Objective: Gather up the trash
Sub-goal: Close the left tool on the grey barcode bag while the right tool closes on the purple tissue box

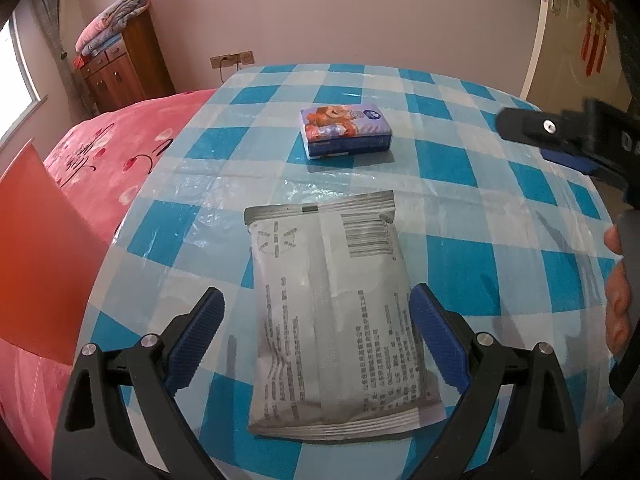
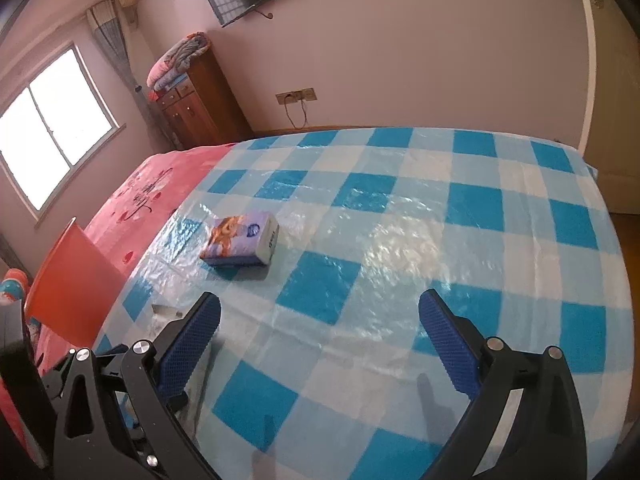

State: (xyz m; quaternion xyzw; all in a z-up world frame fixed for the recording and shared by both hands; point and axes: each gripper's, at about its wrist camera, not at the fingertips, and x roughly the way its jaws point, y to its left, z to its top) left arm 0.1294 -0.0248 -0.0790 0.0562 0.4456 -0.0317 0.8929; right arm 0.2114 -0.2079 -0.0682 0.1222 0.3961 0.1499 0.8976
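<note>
While left tongs [image 1: 316,332] gape, sealed packet [image 1: 328,312] lies between.

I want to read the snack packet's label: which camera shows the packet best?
The left wrist view: the grey snack packet lies whole, print up, between the open left hand-held gripper. The right wrist view shows only a sliver of it beside a finger.

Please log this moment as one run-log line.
left gripper: open, straddling grey packet | right gripper: open, empty | tissue pack: untouched
</note>
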